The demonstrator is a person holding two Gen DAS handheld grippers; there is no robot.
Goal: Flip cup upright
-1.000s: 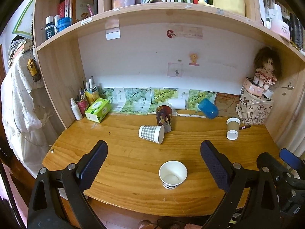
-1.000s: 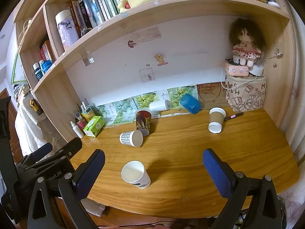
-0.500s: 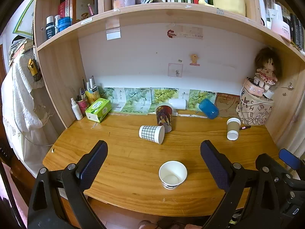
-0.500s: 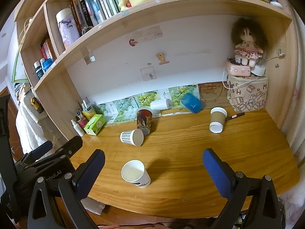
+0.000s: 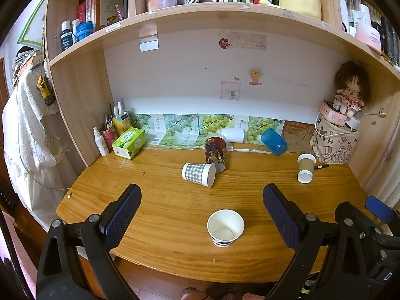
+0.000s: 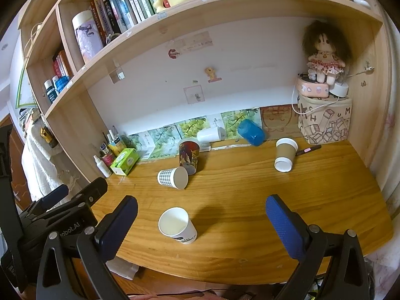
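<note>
A white paper cup (image 5: 225, 227) (image 6: 177, 225) stands upright near the desk's front edge. A checked cup (image 5: 199, 174) (image 6: 173, 177) lies on its side mid-desk. A brown cup (image 5: 305, 168) (image 6: 285, 154), a dark printed cup (image 5: 215, 153) (image 6: 189, 157), a blue cup (image 5: 273, 141) (image 6: 251, 132) and a white cup (image 5: 233, 135) (image 6: 209, 134) are tipped further back. My left gripper (image 5: 201, 217) is open and empty, in front of the upright cup. My right gripper (image 6: 201, 221) is open and empty, held back from the desk edge.
The wooden desk (image 5: 155, 215) sits in a shelved alcove. A green tissue box (image 5: 129, 142), bottles and pens stand at the back left. A patterned bag (image 5: 333, 141) with a doll on top stands at the back right. The left gripper's body (image 6: 50, 215) shows in the right wrist view.
Both views have drifted only slightly. The cups have not moved and both grippers stay open.
</note>
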